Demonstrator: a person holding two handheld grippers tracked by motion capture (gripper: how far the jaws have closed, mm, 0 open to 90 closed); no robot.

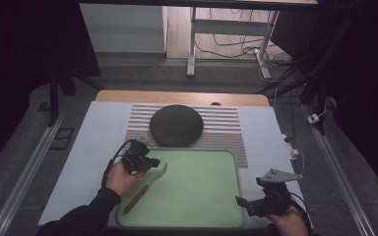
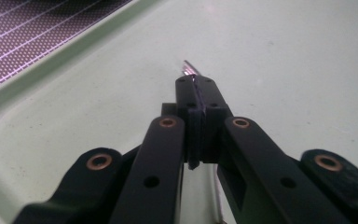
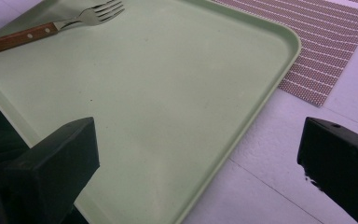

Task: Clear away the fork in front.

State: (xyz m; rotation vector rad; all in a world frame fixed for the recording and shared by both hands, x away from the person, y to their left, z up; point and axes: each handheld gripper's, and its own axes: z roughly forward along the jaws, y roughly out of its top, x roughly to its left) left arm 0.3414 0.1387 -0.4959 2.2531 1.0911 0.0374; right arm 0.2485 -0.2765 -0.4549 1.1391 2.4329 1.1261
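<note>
The left tool [image 1: 150, 163] is clenched on a thin metal blade [image 2: 188, 69] over the smooth green tray [image 1: 202, 196]; the right tool [image 1: 248, 204] hangs released near a wooden-handled fork [image 3: 51, 27].

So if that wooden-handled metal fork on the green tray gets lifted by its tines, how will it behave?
The wooden-handled metal fork looks rigid, so it probably won't bend. Its long handle lies away from the tines, so it may droop or pivot in the left hand-held gripper, whose jaws look shut on thin metal. Smooth metal could slip. On the pale green plastic tray, it would likely slide, not roll.
</note>
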